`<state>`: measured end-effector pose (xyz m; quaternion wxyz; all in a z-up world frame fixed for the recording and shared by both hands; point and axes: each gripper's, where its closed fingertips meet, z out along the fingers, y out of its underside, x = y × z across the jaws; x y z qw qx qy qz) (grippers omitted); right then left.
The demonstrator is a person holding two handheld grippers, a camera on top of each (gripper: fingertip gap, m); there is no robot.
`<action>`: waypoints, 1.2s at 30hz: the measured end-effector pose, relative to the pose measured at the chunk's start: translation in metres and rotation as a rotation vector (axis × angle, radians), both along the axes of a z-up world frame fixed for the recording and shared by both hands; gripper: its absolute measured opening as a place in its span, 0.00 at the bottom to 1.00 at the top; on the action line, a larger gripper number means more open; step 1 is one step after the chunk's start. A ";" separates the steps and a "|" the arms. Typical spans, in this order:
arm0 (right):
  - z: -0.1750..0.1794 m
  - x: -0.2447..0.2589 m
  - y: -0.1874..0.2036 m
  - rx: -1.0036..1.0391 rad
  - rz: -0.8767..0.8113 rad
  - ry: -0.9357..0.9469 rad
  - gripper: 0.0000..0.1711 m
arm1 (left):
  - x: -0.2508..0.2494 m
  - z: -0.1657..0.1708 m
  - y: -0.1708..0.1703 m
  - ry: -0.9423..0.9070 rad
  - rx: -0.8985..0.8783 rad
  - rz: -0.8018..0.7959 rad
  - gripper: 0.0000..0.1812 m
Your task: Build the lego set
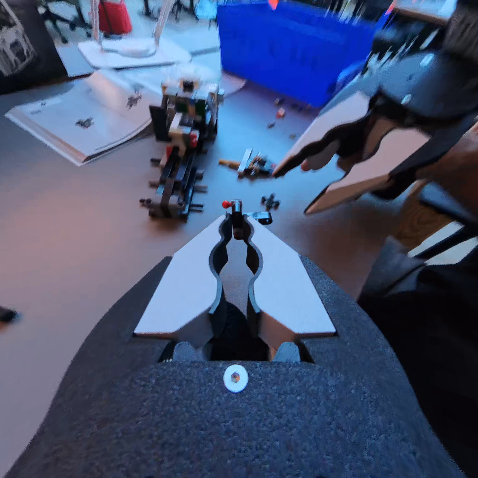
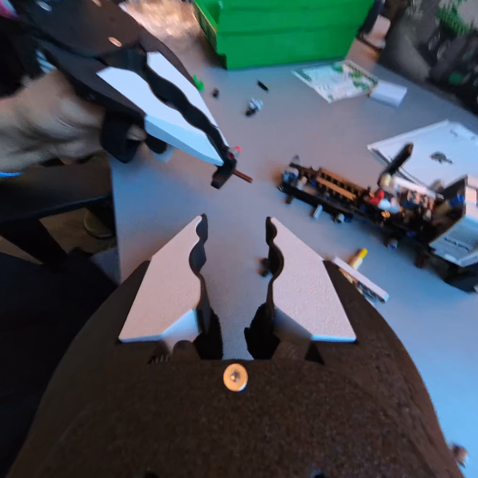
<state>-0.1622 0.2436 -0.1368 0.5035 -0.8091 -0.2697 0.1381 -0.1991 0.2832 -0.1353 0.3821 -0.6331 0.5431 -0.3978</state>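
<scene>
My left gripper is shut on a small lego sub-assembly: black pieces on a brown axle with a red knob and a grey tip. It hangs above the table. The right wrist view shows the same gripper holding that piece in the air. My right gripper is open and empty above the table; it also shows in the left wrist view at the right. The long dark lego model lies on the table ahead, also in the right wrist view.
An open instruction booklet lies left of the model. Loose lego parts and a small black piece lie to its right. A blue bin stands behind. The right wrist view shows a green bin, paper sheets and a yellow-tipped part.
</scene>
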 end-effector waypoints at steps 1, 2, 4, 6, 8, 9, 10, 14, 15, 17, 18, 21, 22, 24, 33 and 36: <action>0.007 -0.007 -0.001 0.024 0.014 0.017 0.26 | 0.002 0.009 -0.004 -0.053 -0.041 -0.013 0.03; 0.013 -0.012 0.000 0.042 0.007 0.030 0.26 | 0.003 0.016 -0.006 -0.094 -0.080 -0.016 0.03; 0.025 -0.020 0.002 0.088 -0.011 0.070 0.24 | 0.005 0.026 -0.008 -0.156 -0.135 -0.016 0.03; 0.027 -0.022 0.006 0.121 -0.053 0.056 0.21 | 0.007 0.030 -0.010 -0.182 -0.150 -0.007 0.03; 0.026 -0.022 0.011 0.150 -0.092 0.026 0.20 | 0.010 0.031 -0.015 -0.199 -0.155 -0.009 0.03; 0.027 -0.022 0.012 0.166 -0.102 0.037 0.18 | 0.012 0.031 -0.017 -0.198 -0.153 -0.012 0.03; 0.027 -0.023 0.012 0.165 -0.106 0.050 0.12 | 0.013 0.030 -0.019 -0.195 -0.146 -0.012 0.03; 0.031 -0.021 0.010 0.197 -0.108 0.068 0.06 | 0.015 0.035 -0.024 -0.206 -0.107 -0.016 0.03; 0.030 -0.020 0.010 0.180 -0.107 0.083 0.05 | 0.015 0.037 -0.026 -0.206 -0.099 -0.026 0.03; 0.034 -0.018 0.009 0.155 -0.085 0.165 0.04 | 0.014 0.039 -0.031 -0.212 -0.072 -0.075 0.12; 0.033 -0.017 0.008 0.127 -0.072 0.210 0.04 | 0.012 0.041 -0.032 -0.223 -0.071 -0.099 0.16; 0.035 -0.016 0.006 0.107 -0.039 0.303 0.04 | 0.004 0.047 -0.037 -0.256 -0.092 -0.188 0.18; 0.035 -0.019 0.003 0.100 -0.004 0.324 0.04 | 0.002 0.047 -0.038 -0.262 -0.097 -0.220 0.18; 0.042 -0.031 -0.008 0.125 0.114 0.355 0.04 | 0.000 0.044 -0.042 -0.259 -0.127 -0.288 0.26; 0.050 -0.042 -0.034 0.227 0.325 0.283 0.04 | -0.004 0.042 -0.069 -0.264 -0.179 -0.498 0.26; 0.045 -0.040 -0.034 0.254 0.309 0.200 0.04 | -0.005 0.046 -0.066 -0.296 -0.164 -0.465 0.22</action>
